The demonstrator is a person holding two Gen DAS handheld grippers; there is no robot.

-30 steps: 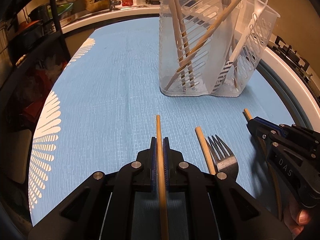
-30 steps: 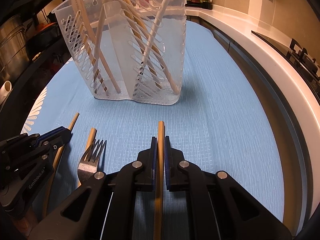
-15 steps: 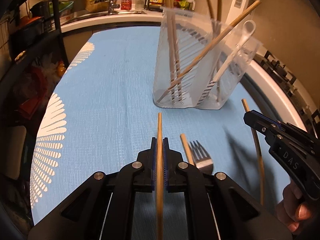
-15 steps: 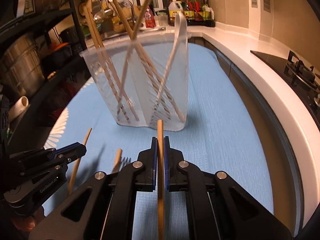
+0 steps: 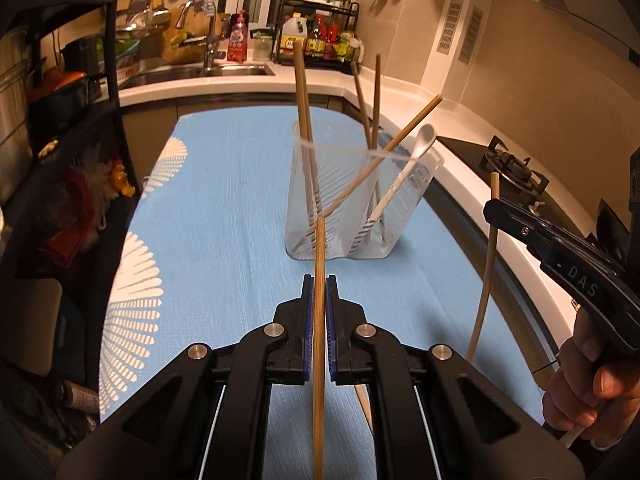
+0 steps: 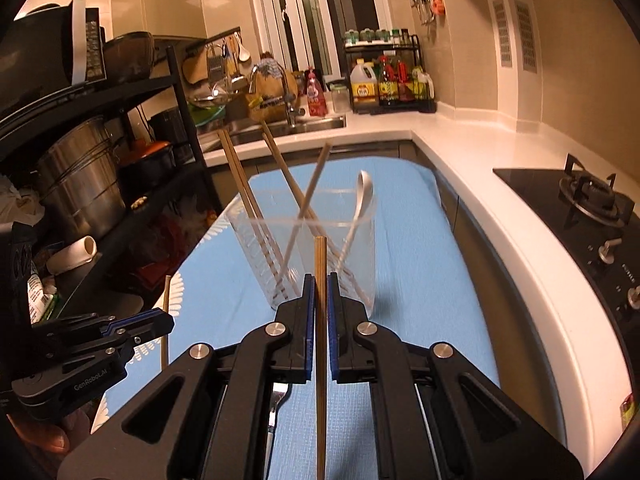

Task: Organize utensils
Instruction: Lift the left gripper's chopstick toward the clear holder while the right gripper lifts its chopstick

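A clear plastic utensil holder with slotted walls (image 5: 356, 216) stands upright on the blue mat, far from the cameras. Inside it lean several long wooden chopsticks (image 5: 303, 92) at crossed angles, and one white plastic spoon (image 5: 420, 142) with its bowl up. One thin wooden chopstick (image 5: 319, 320) is pinched in the left claw (image 5: 319, 292), pointing toward the holder. Another wooden chopstick (image 6: 320, 320) is pinched the same way in the right claw (image 6: 320, 292). A metal fork (image 6: 279, 394) lies on the mat, near, mostly hidden.

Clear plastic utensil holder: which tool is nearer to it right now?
Right. The right tool sits just in front of the clear plastic utensil holder, overlapping its base; the left tool hangs farther back, blue cloth showing between.
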